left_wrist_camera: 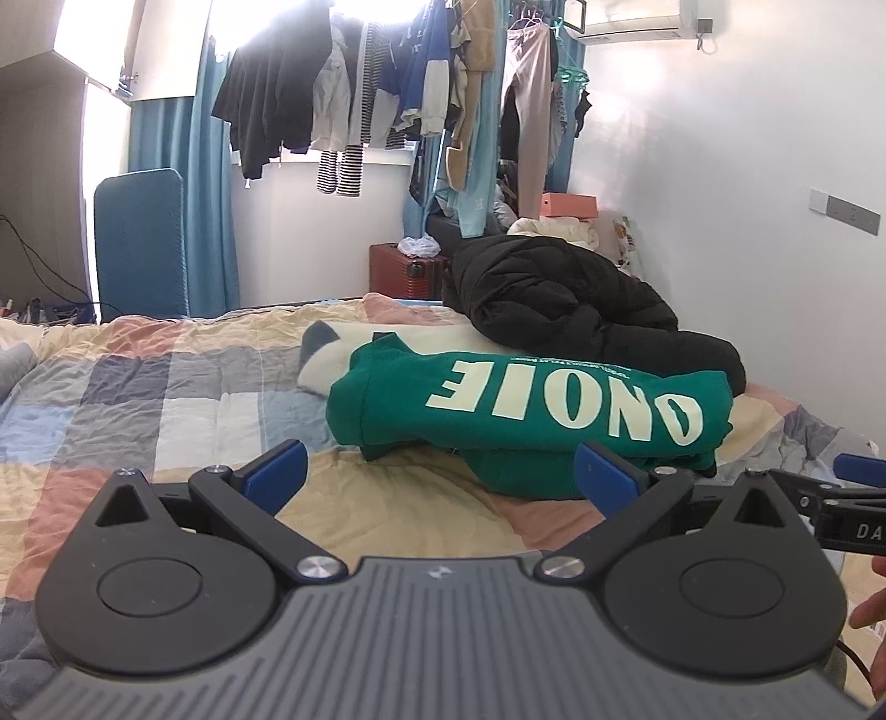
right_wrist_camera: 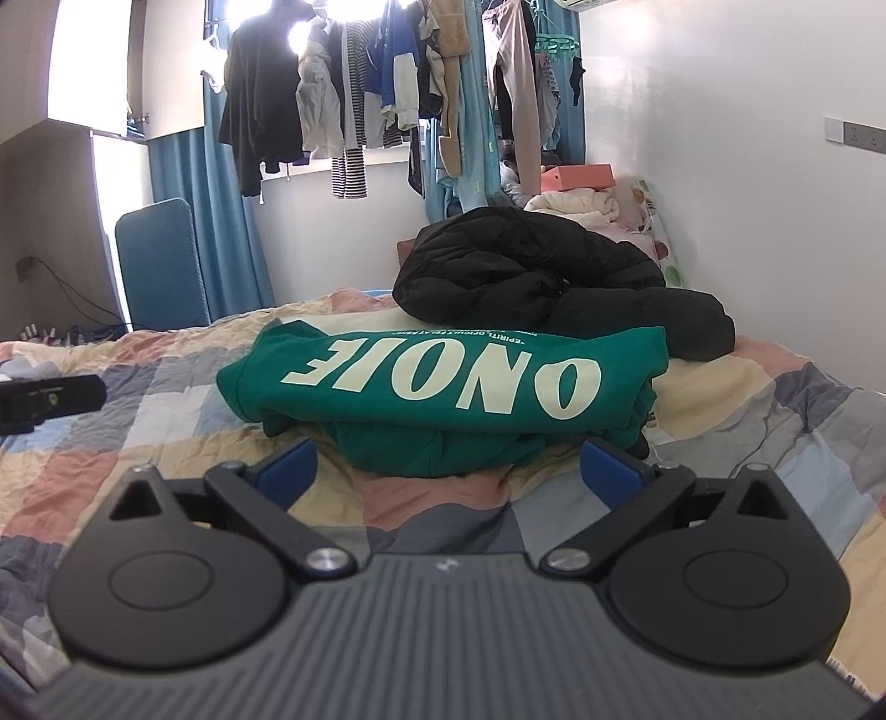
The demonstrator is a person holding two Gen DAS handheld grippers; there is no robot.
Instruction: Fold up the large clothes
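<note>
Folded green sweatshirt (left_wrist_camera: pixel 531 410) lies just ahead of both gaping, apparently empty grippers (left_wrist_camera: pixel 440 476) (right_wrist_camera: pixel 448 473).

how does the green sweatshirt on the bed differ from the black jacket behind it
The green sweatshirt is folded into a flat, tidy stack; the black jacket is a rumpled, unfolded heap. The sweatshirt is smooth with large pale lettering; the jacket looks quilted, puffy and plain. The sweatshirt lies nearer both open tools; the jacket sits farther back. Both rest on the checked bedspread.

Blown-out backlit window (left_wrist_camera: pixel 382 11), fisheye edges
</note>
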